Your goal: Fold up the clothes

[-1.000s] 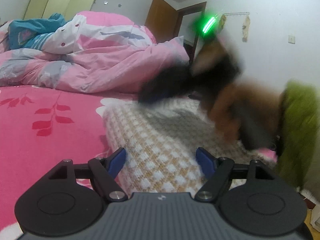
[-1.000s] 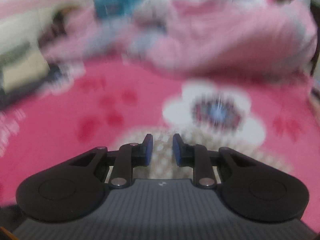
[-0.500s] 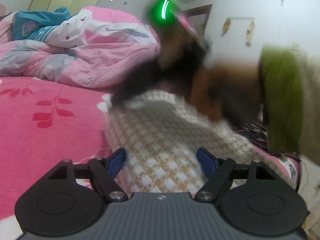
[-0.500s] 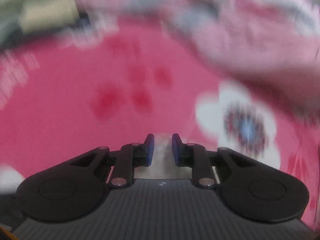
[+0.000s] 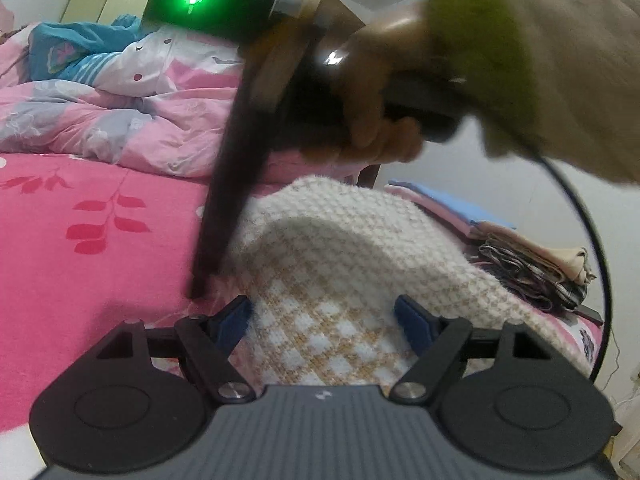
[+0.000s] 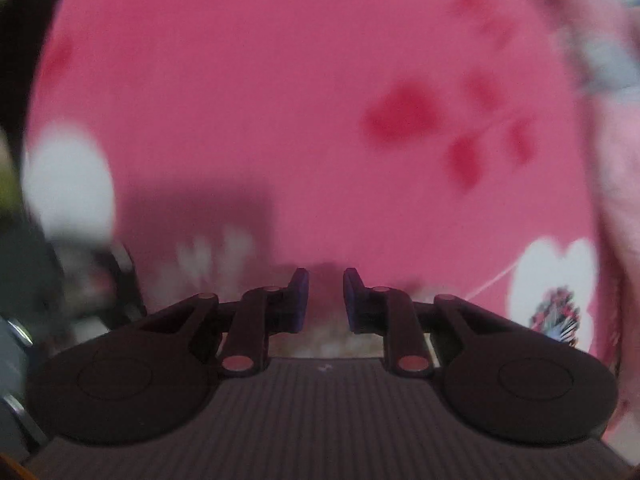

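Observation:
A cream and tan checked knit sweater (image 5: 340,248) lies on the pink bedsheet (image 5: 80,280), its far part folded over with the plain cream side up. My left gripper (image 5: 324,318) is open wide, its blue pads on either side of the sweater's near end without pressing it. A person's hand (image 5: 372,120) in a green-cuffed sleeve holds my right gripper (image 5: 198,288) pointing steeply down at the sweater's left edge. In the blurred right wrist view, the right gripper (image 6: 324,292) stands nearly shut, with a strip of cream knit (image 6: 320,342) between its fingers over the sheet.
A crumpled pink quilt (image 5: 140,120) and a blue garment (image 5: 72,56) lie at the back of the bed. A stack of folded clothes (image 5: 520,248) sits at the right edge of the bed. A black cable (image 5: 592,240) hangs at the right.
The right hand swung from the right, across over the sweater, to its left edge and tipped downward. The sweater's far part now lies folded over. The left gripper stayed where it was.

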`<state>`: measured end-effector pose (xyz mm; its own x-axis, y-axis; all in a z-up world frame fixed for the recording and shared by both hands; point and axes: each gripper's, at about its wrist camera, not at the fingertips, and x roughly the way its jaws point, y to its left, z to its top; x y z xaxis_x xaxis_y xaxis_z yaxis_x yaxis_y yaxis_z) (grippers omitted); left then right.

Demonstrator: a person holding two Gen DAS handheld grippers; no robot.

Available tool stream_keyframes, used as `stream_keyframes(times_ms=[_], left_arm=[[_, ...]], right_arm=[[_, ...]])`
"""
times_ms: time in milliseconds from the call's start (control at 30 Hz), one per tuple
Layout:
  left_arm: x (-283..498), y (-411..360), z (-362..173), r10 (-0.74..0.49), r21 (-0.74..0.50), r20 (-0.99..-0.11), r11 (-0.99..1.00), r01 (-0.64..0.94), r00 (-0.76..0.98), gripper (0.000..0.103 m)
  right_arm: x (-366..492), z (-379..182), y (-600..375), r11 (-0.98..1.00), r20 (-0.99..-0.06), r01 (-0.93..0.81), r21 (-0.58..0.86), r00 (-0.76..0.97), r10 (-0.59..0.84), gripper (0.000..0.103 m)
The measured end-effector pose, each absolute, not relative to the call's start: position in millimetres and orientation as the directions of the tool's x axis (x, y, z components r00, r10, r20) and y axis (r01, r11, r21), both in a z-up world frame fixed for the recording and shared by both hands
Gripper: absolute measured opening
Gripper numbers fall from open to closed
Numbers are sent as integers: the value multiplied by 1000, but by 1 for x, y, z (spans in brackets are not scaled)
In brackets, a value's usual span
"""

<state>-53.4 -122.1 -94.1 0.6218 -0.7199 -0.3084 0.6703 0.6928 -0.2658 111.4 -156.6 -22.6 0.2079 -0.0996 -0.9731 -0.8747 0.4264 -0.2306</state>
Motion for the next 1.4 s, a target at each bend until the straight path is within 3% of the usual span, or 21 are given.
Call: stream_keyframes(times_ms=[67, 100, 133, 200, 233, 333, 433, 500, 633, 833, 1033, 1200, 1267, 1400], left_arm=[[-55, -123, -94, -719, -257, -308, 694, 673, 624, 79], [-55, -123, -94, -719, -258, -308, 694, 672, 623, 79], [-55, -122, -94, -721, -259, -306, 691, 674, 621, 79], [-56, -122, -95, -722, -261, -306, 690, 675, 621, 79], [-56, -121, -95, -722, -264, -306, 690, 674, 620, 79], [-56, -121, -95, -726, -272, -306, 687, 674, 616, 80], [-55, -120, -94, -728, -276, -305, 685, 675, 614, 80], [-55, -119, -94, -734, -279, -303, 678, 680, 608, 80], [-52, -110, -94, -757, -310, -302, 653, 691, 579, 80], [-55, -83, -87, -793, -352, -303, 608, 711, 528, 78], [-83, -40, -81, -804, -347, -349, 588, 731, 481, 78], [-102, -3, -84, -781, -395, -392, 620, 678, 486, 78], [-103, 9, -82, -765, -410, -398, 642, 647, 506, 78], [-101, 28, -76, -744, -436, -394, 668, 602, 540, 78]], right_arm=[[138, -28, -165, 434, -973, -871, -228, 184, -143, 22], [155, -25, -171, 482, -968, -841, -247, 196, -153, 5], [171, -21, -177, 526, -964, -808, -264, 208, -165, 0], [192, -16, -185, 567, -956, -770, -293, 226, -187, 0], [195, -14, -182, 553, -942, -763, -336, 261, -213, 5], [191, -2, -164, 542, -963, -796, -269, 236, -132, 6], [177, -15, -155, 486, -990, -863, -139, 105, -95, 4], [187, -35, -175, 474, -965, -851, -224, 126, -230, 0], [223, -2, -215, 610, -857, -605, -512, 410, -313, 4], [168, 26, -203, 623, -916, -702, -346, 397, -62, 4], [92, -12, -177, 533, -940, -794, -291, 340, -7, 4], [27, -18, -171, 508, -943, -828, -239, 322, 81, 10], [-9, -18, -162, 459, -946, -859, -228, 308, 106, 21], [-67, -15, -156, 463, -944, -871, -167, 276, 180, 23]])
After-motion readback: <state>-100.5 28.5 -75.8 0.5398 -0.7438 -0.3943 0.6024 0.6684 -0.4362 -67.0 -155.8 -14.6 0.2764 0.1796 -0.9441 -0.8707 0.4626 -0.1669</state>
